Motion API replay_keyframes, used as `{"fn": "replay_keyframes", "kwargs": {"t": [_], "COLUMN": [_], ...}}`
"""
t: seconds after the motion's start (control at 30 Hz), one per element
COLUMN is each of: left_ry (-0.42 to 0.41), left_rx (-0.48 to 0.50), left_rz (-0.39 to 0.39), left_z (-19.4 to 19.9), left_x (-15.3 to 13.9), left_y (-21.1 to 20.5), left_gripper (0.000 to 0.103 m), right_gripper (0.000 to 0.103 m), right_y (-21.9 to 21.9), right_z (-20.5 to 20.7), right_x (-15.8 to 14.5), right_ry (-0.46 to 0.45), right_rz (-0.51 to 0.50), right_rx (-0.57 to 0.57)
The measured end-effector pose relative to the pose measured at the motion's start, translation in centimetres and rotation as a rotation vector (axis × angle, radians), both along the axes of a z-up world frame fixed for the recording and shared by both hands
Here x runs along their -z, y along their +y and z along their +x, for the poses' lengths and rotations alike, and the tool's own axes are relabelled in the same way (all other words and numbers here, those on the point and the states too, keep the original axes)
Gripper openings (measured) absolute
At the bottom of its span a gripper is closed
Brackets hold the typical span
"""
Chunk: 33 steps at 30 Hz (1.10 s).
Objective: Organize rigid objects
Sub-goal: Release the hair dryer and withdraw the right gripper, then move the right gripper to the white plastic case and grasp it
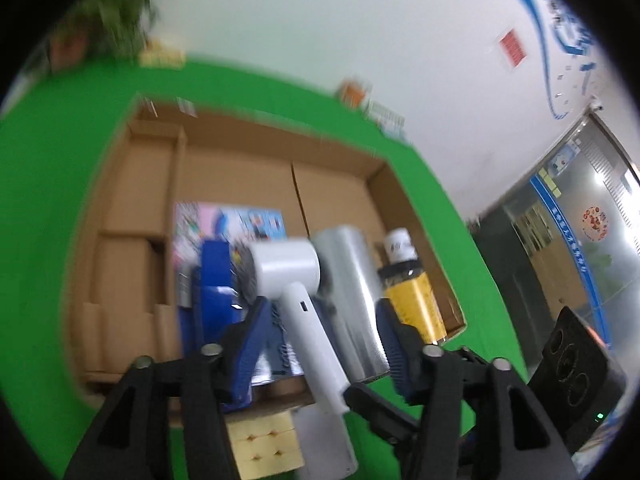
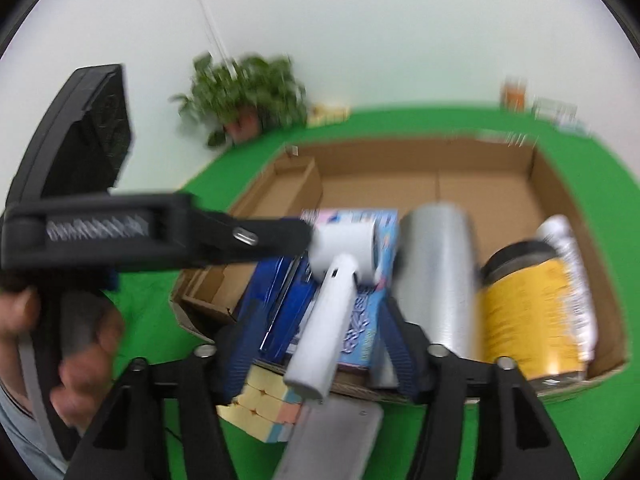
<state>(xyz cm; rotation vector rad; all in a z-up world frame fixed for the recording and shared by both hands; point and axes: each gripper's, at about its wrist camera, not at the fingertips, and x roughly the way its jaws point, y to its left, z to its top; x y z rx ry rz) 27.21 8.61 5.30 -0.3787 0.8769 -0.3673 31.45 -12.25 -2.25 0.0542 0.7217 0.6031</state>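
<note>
My left claw and right claw both stand spread around the white hair dryer, gripping nothing, cardboard box ahead.

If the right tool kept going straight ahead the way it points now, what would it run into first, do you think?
Most likely the white hair dryer, whose handle lies between the right tool's open fingers. Beyond it sits the blue box in the cardboard tray. Blur makes depth uncertain.

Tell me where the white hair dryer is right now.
In both wrist views the white hair dryer sits centre frame, over the near edge of the cardboard box, left of the silver roll and above the blue boxes.
</note>
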Motion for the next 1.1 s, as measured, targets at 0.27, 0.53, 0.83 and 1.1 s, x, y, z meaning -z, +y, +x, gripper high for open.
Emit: {"fn": "replay_keyframes", "kwargs": {"t": [0.27,0.53,0.83,1.1], "left_ry": [-0.127,-0.147,-0.146,-0.225], "left_rx": [-0.103,-0.141,-0.138,-0.244], "left_rz": [0.073,0.111,0.088,0.214], "left_z": [-7.8,-11.3,-12.2,-13.5], "left_x": [-0.8,0.1,0.2,0.8], "left_y": [1.1,0.8,0.1,0.1], "left_gripper": [0.071,0.071,0.071,0.086], "right_gripper": [0.025,0.025,0.024,0.102], "right_y": [1.6,1.8,3.4,-1.3], "right_z": [-0.6,-1.8,-0.1,-7.6], "right_x": [3.4,2.2,2.6,0.5], "right_ry": [0.086,0.058,0.117,-0.185], "right_rz": [-0.054,-0.045,-0.053,-0.045], "right_rx": [-0.043,-0.075,-0.078,0.060]}}
